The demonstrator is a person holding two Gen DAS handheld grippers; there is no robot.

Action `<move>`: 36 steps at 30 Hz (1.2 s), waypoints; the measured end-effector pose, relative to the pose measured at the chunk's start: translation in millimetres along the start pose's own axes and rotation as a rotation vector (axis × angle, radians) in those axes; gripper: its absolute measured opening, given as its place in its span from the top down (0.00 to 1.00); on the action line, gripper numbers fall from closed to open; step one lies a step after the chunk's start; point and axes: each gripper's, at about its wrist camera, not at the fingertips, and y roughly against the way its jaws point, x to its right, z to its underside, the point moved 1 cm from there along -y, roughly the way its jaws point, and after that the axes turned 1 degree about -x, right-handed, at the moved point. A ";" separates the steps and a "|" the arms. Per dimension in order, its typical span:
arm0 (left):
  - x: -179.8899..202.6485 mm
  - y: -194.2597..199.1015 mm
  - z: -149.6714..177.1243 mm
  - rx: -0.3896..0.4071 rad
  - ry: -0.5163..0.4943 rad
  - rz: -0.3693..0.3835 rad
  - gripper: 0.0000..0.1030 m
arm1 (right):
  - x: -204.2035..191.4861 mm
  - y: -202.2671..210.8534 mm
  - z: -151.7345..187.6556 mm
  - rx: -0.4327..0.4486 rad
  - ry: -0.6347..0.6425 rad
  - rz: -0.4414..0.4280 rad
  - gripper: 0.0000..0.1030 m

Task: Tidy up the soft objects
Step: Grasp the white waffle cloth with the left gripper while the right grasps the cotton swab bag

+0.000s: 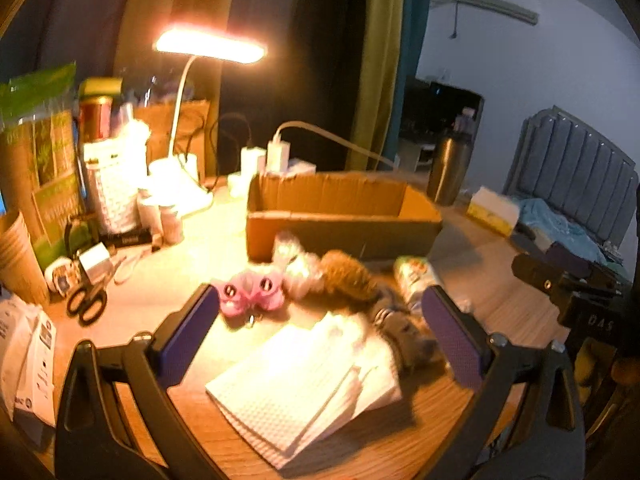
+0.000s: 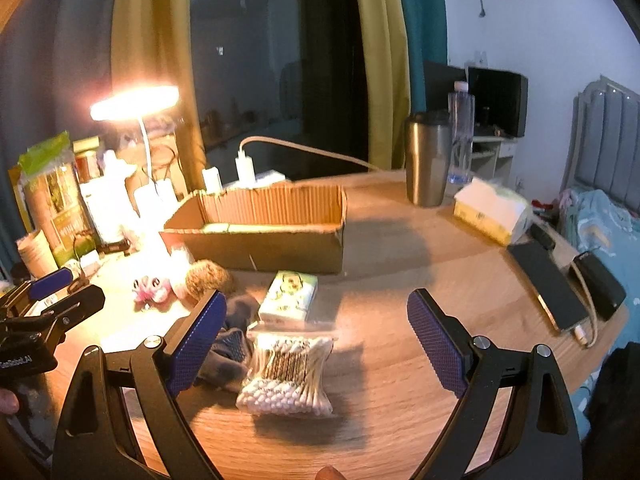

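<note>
Left wrist view: the left gripper [image 1: 320,334] hangs over the wooden surface [image 1: 508,312] with its fingers [image 1: 188,330] spread wide and holding nothing. Between them lies a stack of white cloths [image 1: 296,388]. Just beyond sit a pink plush toy [image 1: 250,292], a brown furry toy [image 1: 350,280] and a grey sock [image 1: 404,332]. A cardboard box [image 1: 340,220] stands behind them, beside a lit lamp [image 1: 210,46]. The right gripper's body at the right edge reads "DAS".

Right wrist view: the right gripper [image 2: 312,344] is also spread open and empty. A bag of cotton swabs [image 2: 286,372] lies between its fingers, the sock [image 2: 230,344] touching its left side, a tissue pack [image 2: 288,292] just behind. The other gripper's label partly reads "Robot.AI". A phone [image 2: 550,288] lies well apart.
</note>
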 end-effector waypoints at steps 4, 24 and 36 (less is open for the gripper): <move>-7.4 -15.7 12.4 -0.057 0.002 -0.029 0.01 | 3.9 -13.8 7.4 -0.035 -0.007 -0.002 0.09; -25.1 -69.5 44.6 -0.318 -0.028 -0.096 0.36 | 11.2 -65.6 38.6 -0.185 -0.027 -0.035 0.09; -28.9 -60.3 46.5 -0.307 0.019 -0.015 0.78 | 0.8 -70.3 43.0 -0.217 0.004 -0.073 0.09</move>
